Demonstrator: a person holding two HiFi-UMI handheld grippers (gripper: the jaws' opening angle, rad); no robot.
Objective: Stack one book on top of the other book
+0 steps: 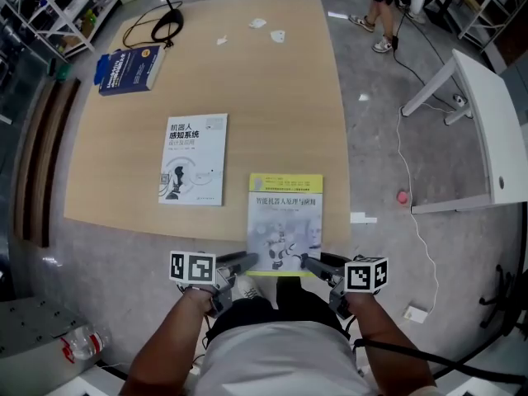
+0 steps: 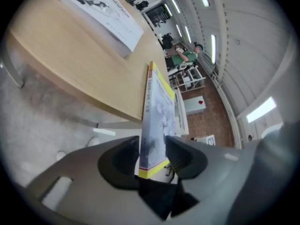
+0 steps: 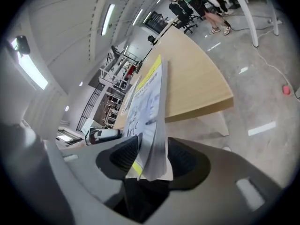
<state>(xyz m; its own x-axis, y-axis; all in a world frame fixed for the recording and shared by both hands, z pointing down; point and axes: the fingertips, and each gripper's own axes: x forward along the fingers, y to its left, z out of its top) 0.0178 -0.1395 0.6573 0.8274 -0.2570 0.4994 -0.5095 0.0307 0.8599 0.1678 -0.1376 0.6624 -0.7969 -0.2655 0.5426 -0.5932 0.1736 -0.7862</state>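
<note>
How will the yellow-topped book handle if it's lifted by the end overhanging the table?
The yellow-topped book is probably floppy: its pages splay and bend between the jaws of the right claw. Thin paperback, so likely light. Smooth cover might slip.

A lab: storage racks (image 1: pixel 58 7), concrete floor (image 1: pixel 371 155), trailing cable (image 1: pixel 400 139).

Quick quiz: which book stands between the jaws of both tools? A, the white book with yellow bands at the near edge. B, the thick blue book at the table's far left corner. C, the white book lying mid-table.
A: the white book with yellow bands overhangs the near edge of the wooden table, and its near corners stand between the jaws of the left tool and the right tool.
</note>
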